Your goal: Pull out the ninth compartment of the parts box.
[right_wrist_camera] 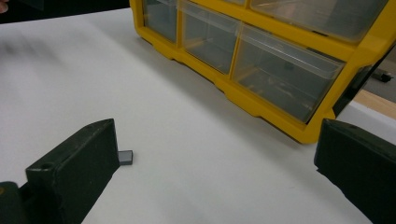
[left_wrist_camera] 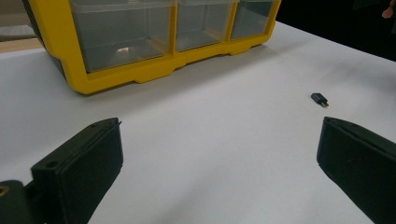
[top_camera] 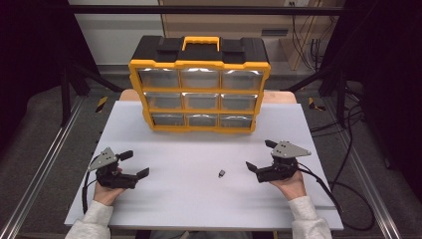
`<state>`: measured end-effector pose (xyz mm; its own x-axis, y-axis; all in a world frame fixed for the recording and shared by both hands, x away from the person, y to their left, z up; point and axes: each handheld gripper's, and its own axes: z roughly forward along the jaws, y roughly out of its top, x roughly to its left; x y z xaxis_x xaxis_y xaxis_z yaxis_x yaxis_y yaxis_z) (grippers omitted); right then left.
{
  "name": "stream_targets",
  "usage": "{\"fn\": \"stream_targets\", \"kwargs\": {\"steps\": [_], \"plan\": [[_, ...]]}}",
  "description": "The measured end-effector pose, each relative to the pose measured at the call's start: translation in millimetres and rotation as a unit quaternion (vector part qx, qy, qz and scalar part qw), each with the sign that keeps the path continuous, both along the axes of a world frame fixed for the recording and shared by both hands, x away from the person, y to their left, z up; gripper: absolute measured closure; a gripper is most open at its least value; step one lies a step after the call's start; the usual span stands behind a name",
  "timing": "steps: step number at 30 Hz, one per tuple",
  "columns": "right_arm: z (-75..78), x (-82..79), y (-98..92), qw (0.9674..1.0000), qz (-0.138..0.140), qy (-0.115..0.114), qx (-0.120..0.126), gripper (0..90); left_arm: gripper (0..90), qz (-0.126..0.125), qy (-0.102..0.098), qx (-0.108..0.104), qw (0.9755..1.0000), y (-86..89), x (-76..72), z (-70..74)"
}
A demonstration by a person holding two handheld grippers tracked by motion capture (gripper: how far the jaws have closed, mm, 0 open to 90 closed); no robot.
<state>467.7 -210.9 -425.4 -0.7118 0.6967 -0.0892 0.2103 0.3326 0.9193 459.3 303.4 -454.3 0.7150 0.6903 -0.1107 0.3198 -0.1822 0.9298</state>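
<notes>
A yellow and black organizer (top_camera: 200, 84) with clear drawers stands upright at the back of the white table (top_camera: 199, 199); its drawers look shut. A small dark adapter (top_camera: 221, 173) lies on the table between my hands, also seen as the adapter (left_wrist_camera: 320, 99) and, partly behind a jaw, the adapter (right_wrist_camera: 126, 157). My left gripper (top_camera: 134, 164) rests at the front left, open and empty. My right gripper (top_camera: 260, 155) rests at the front right, open and empty, a short way right of the adapter.
The organizer's bottom row of drawers (left_wrist_camera: 154, 32) faces me, the drawers (right_wrist_camera: 247, 51) see-through. Metal rails (top_camera: 45, 164) run along both sides of the table. Cables (top_camera: 348, 194) trail off the right edge. Bare white surface lies between organizer and grippers.
</notes>
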Motion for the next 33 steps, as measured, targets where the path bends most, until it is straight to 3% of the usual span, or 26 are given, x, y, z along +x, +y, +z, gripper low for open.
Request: {"fn": "stream_targets", "kwargs": {"steps": [18,33], "plan": [[6.1,7.8,33.0,0.9983,0.012,-0.014,-0.056,0.3,0.0,0.002,0.000,-0.003,1.0000,1.1,0.0,0.5],[12.4,15.6,48.4,0.9954,0.013,-0.031,-0.090,0.4,0.0,0.003,0.000,-0.001,1.0000,1.1,0.2,0.2]]}}
